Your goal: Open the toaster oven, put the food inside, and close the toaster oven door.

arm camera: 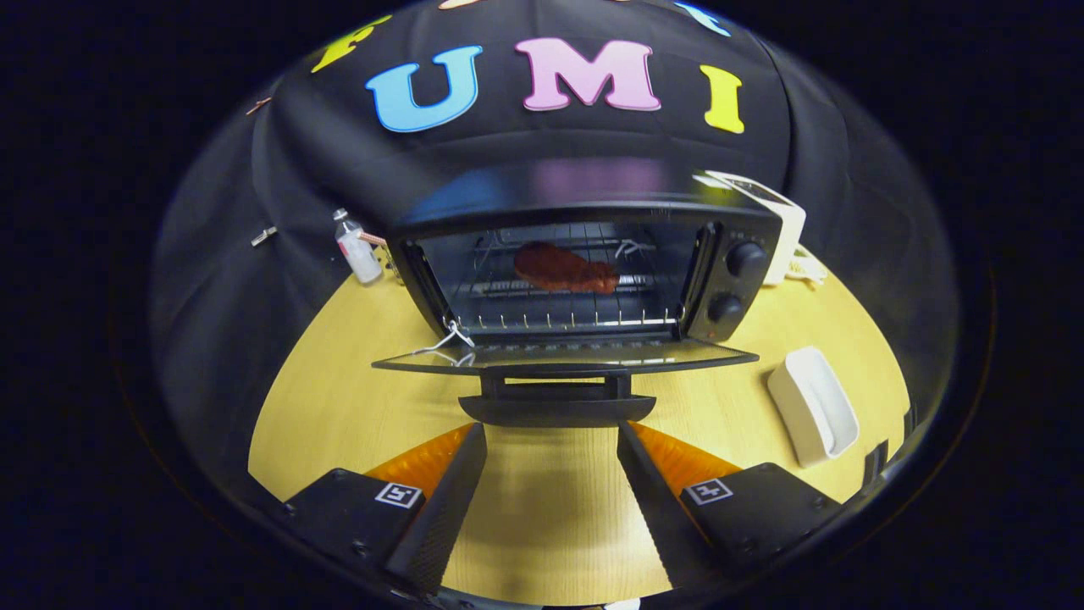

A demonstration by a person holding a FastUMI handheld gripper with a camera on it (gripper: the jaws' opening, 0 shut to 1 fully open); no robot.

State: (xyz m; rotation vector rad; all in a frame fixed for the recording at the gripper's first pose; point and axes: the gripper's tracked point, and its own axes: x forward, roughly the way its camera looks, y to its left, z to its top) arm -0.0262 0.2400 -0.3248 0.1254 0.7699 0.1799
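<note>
A black toaster oven (584,263) stands on the yellow wooden table (339,407) beyond my fingers. Its glass door (563,357) lies folded down flat toward me, with the door handle (556,408) just ahead of my fingertips. Inside, a reddish-brown piece of food (563,268) rests on the wire rack (550,309). My gripper (552,430) is open, with only bare table between the fingers, and its tips stand at either end of the handle without touching it.
A white oblong dish (815,405) lies on the table to the right of the door. A small clear bottle (356,247) stands left of the oven by the cloth wall. A white appliance (783,229) sits behind the oven's right side.
</note>
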